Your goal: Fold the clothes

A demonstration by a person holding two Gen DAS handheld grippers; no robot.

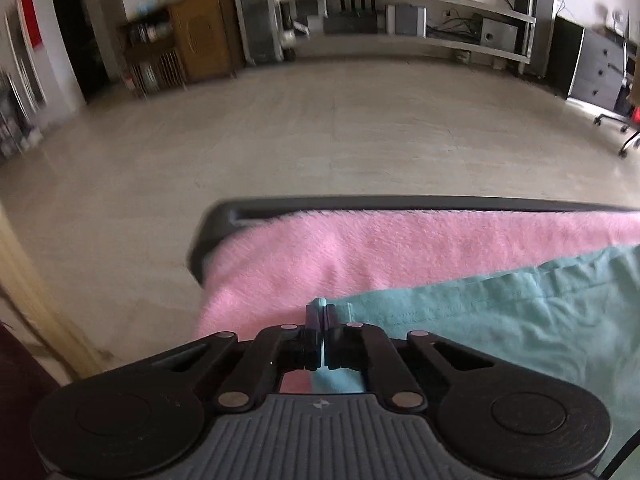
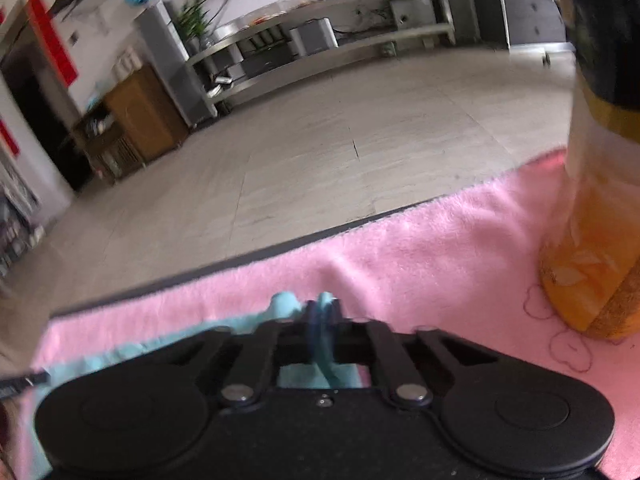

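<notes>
A teal garment (image 1: 500,320) lies spread on a pink fleece blanket (image 1: 360,248) over a dark table. My left gripper (image 1: 321,312) is shut on the garment's left corner, and a sliver of teal cloth shows between the black fingers. In the right wrist view my right gripper (image 2: 322,312) is shut on another bunch of the teal garment (image 2: 286,306), which pokes up past the fingertips. The rest of the garment there trails off to the left under the gripper body.
The table's dark edge (image 1: 400,202) runs just beyond the blanket, with bare tiled floor (image 1: 320,128) behind it. A tall yellow patterned container (image 2: 592,240) stands on the pink blanket (image 2: 440,252) to the right of my right gripper. Shelving and a wooden cabinet line the far wall.
</notes>
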